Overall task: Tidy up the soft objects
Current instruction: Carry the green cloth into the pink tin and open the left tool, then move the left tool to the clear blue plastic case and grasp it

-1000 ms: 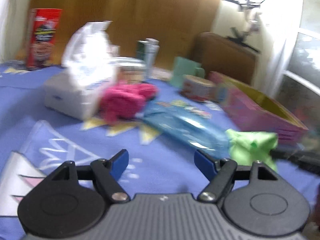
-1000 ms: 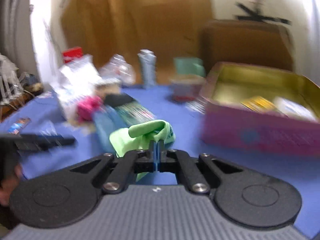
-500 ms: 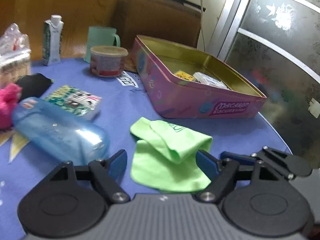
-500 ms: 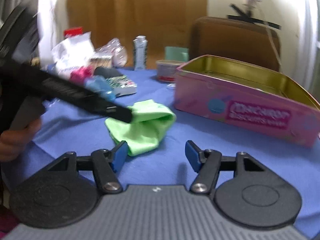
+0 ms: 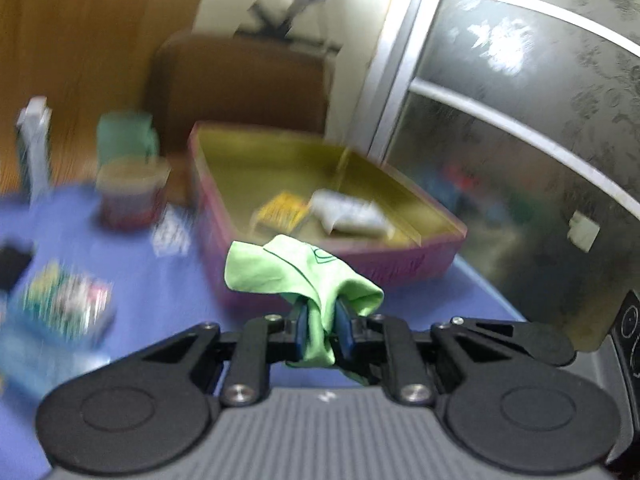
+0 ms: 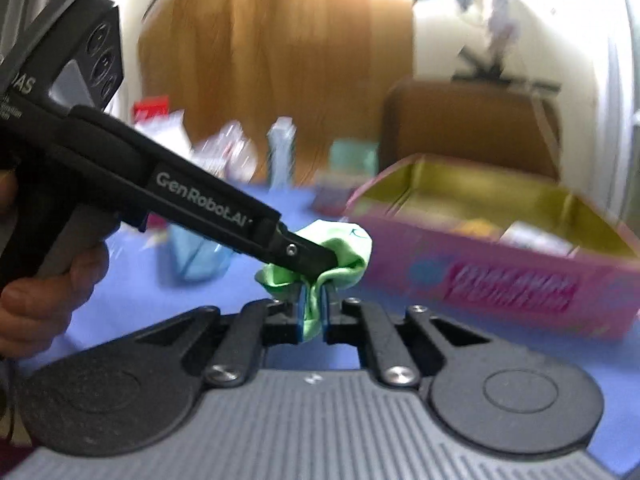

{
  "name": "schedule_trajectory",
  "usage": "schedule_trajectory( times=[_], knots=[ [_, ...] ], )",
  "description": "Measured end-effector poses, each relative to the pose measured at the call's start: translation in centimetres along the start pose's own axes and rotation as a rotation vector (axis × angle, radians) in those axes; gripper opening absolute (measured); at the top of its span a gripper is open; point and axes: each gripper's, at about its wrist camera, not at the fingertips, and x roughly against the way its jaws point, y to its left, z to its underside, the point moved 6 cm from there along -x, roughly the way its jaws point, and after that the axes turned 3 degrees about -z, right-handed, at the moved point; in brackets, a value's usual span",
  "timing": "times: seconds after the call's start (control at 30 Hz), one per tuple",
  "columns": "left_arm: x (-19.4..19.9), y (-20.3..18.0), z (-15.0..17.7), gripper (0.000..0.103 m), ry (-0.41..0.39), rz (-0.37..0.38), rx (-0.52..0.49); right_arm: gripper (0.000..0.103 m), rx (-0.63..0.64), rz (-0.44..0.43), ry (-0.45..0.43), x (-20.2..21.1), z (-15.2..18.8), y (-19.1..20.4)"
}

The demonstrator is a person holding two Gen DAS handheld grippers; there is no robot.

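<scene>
A bright green cloth (image 5: 304, 276) is pinched by both grippers and held above the blue tablecloth. My left gripper (image 5: 320, 330) is shut on its lower fold. My right gripper (image 6: 313, 308) is shut on the same green cloth (image 6: 348, 248), and the left gripper's black body (image 6: 192, 200) reaches in from the left to meet it. The open pink tin (image 5: 320, 184) with a gold inside stands just behind the cloth; it also shows in the right wrist view (image 6: 500, 276).
In the tin lie a yellow packet (image 5: 280, 212) and a white packet (image 5: 348, 216). On the table are a round tub (image 5: 130, 192), a green mug (image 5: 126, 140), a carton (image 5: 36, 140), a blue pouch (image 6: 196, 252). A brown chair (image 6: 472, 128) stands behind.
Both grippers were open around the green cloth lying on the table; now both have shut on it and lifted it towards the pink tin.
</scene>
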Motion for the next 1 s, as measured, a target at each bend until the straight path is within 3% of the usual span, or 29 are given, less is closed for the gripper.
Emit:
schedule_trajectory(
  times=[0.13,0.23,0.3,0.37,0.4,0.43,0.5,0.6,0.63,0.77,0.87,1.0],
  knots=[
    [-3.5,-0.5,-3.4,0.015,-0.021,-0.029,-0.045,0.011,-0.029,0.072,-0.055,-1.3,-2.4,-2.9],
    [-6.5,-0.1,-4.9,0.018,-0.004,-0.065,-0.056,0.011,-0.122,0.094,-0.039,-3.9,-3.5,-5.8],
    [-8.2,0.3,-5.6,0.028,0.002,-0.104,-0.070,0.011,-0.158,0.113,-0.023,-5.5,-3.8,-7.0],
    [-9.1,0.8,-5.7,0.058,0.007,-0.154,-0.079,0.016,-0.160,0.140,-0.007,-6.7,-4.0,-7.6],
    [-9.5,1.0,-5.7,0.061,0.008,-0.188,-0.083,0.019,-0.157,0.159,0.003,-7.2,-3.9,-8.0],
    [-9.5,1.2,-5.7,0.062,0.006,-0.210,-0.085,0.034,-0.156,0.182,0.009,-7.7,-3.9,-8.3],
    [-8.6,1.4,-5.6,0.062,-0.017,-0.217,-0.084,0.058,-0.171,0.205,0.018,-8.0,-3.7,-8.9],
    [-5.3,2.1,-5.4,0.070,-0.089,-0.218,-0.066,0.079,-0.194,0.220,-0.023,-6.8,-3.6,-8.8],
    [-3.9,2.6,-5.2,0.076,-0.116,-0.216,-0.047,0.081,-0.192,0.225,-0.037,-6.4,-3.7,-8.6],
    [2.7,6.1,-2.4,0.077,-0.186,-0.219,0.049,0.081,-0.183,0.269,-0.125,-3.9,-3.5,-6.9],
    [6.7,10.0,0.8,0.077,-0.191,-0.300,0.117,0.081,-0.183,0.169,-0.179,-2.5,-3.2,-3.9],
    [9.6,15.8,5.0,0.077,-0.116,-0.434,0.252,0.080,-0.093,-0.098,-0.046,-5.2,-2.5,2.1]
  ],
)
